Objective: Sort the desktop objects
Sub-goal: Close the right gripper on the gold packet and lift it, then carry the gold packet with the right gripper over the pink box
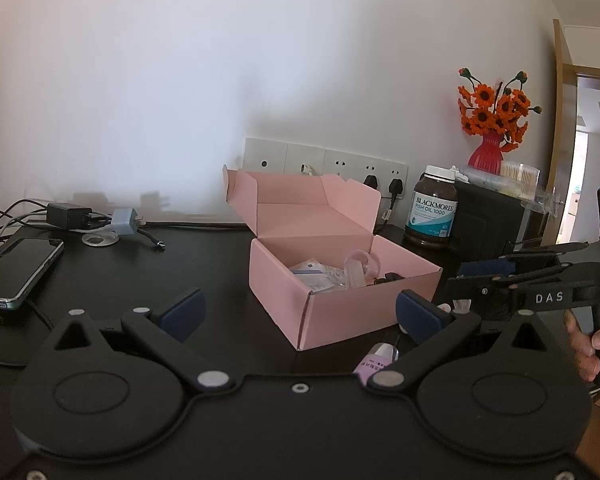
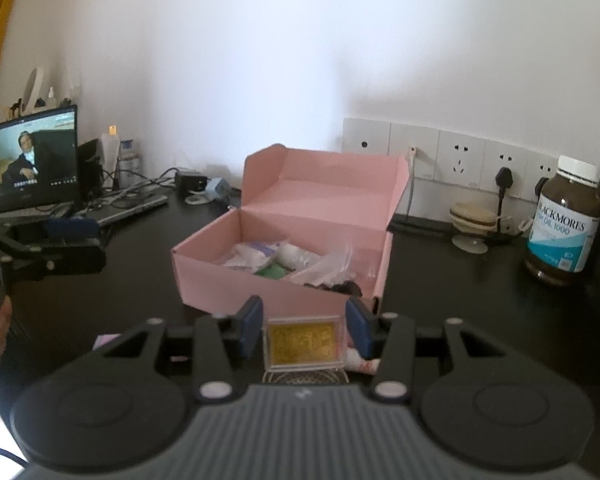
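The pink cardboard box [image 2: 284, 276] sits mid-desk with its lid flipped back — likely so sorted things can drop straight in; packets and clear bags already lie inside. The left gripper [image 1: 300, 312] hovers near the box's front corner, jaws spread wide and empty. The right gripper [image 2: 304, 326] is clamped on a small clear case holding a gold card [image 2: 302, 344], carried just short of the box's front wall — flat, rectangular, glossy, with an embossed yellow face.
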A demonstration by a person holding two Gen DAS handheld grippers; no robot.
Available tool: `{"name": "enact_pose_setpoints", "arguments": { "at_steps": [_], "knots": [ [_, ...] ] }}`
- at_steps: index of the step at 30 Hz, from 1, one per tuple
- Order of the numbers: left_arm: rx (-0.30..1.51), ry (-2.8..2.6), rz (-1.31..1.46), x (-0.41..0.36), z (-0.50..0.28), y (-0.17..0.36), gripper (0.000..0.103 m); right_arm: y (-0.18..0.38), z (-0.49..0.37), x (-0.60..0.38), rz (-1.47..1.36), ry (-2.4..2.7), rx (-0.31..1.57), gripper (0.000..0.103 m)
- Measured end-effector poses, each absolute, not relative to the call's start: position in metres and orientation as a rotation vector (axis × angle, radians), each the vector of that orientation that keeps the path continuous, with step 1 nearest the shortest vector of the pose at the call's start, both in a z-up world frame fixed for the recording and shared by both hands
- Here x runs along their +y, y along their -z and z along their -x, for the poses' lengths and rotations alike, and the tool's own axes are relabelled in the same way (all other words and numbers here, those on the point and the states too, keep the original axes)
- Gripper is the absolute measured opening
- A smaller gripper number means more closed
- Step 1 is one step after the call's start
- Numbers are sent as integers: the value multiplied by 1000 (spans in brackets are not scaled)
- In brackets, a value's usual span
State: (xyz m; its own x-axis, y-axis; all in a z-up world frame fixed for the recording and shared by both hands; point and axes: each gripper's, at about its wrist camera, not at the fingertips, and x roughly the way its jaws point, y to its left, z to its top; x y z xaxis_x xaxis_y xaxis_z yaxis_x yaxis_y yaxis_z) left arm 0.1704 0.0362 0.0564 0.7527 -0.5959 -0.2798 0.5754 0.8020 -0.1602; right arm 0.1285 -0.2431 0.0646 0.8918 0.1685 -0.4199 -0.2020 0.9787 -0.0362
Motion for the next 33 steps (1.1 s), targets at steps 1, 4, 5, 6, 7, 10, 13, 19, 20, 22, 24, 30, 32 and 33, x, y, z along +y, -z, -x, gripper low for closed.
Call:
{"name": "enact_pose_setpoints", "arguments": {
  "at_steps": [1,4,5,6,7,10,13,19,20,22,24,30,32,33],
  "knots": [
    [327,639,65,36,-170,-56,103,-65,-129,-244,76,-192,426,45],
    [326,640,63,36,-170,-56,103,-67,-128,-246,65,-191,417,45],
    [326,640,64,36,-170,-56,103,-66,-128,-247,60,-192,417,45],
    [326,640,64,36,-170,-56,103,-66,-128,-248,53,-194,419,45],
    [327,640,65,36,-170,-56,103,-65,-128,-248,48,-194,420,45],
    [326,640,65,36,-170,-56,103,-61,-128,-250,32,-195,429,45],
    [328,638,66,36,-170,-56,103,-58,-129,-254,8,-197,439,45],
    [331,638,67,36,-171,-56,103,-57,-128,-258,-9,-193,445,45],
    [330,639,65,36,-170,-57,103,-59,-128,-259,-13,-194,444,45],
    [327,639,61,36,-170,-57,103,-64,-128,-262,-27,-198,437,45],
    [325,639,59,35,-169,-57,103,-71,-128,-264,-42,-202,429,45],
    [320,633,60,36,-169,-57,103,-94,-138,-263,-60,-231,407,45],
    [323,634,63,36,-169,-56,103,-100,-145,-258,-47,-242,409,45],
    [323,635,63,36,-169,-57,103,-102,-150,-256,-41,-249,412,45]
  ]
}}
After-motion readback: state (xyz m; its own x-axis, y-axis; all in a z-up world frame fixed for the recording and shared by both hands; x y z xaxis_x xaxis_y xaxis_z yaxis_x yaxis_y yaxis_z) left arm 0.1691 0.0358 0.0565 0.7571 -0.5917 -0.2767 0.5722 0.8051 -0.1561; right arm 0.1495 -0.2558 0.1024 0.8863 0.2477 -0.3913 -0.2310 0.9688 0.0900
